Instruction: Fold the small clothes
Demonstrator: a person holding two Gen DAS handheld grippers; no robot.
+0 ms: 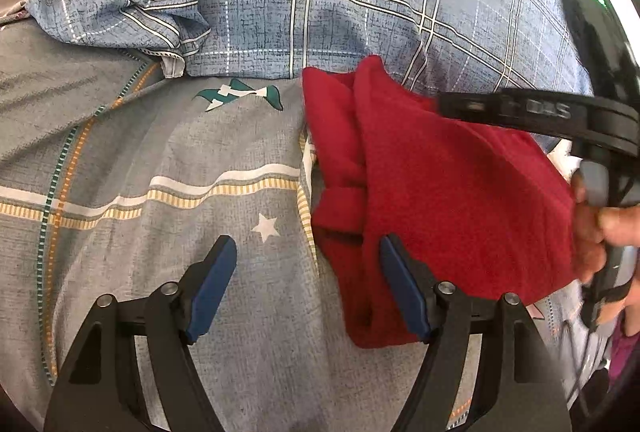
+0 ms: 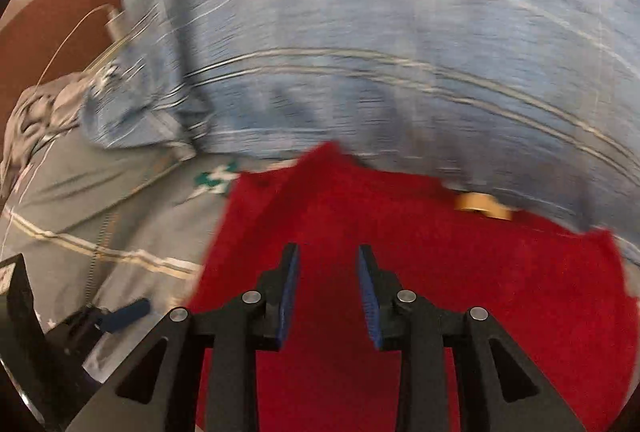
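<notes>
A grey patterned bedsheet [image 1: 168,160] carries the red garment [image 1: 440,200], just below a blue plaid pillow [image 1: 320,12]. It looks soft and light (fleece, probably; the right view is blurred), best pinched at a corner. Its long axis seems to run toward the pillow. Left gripper [image 1: 308,288] jaws wide apart at its edge; right gripper [image 2: 328,296] jaws partly apart, empty, above it.
</notes>
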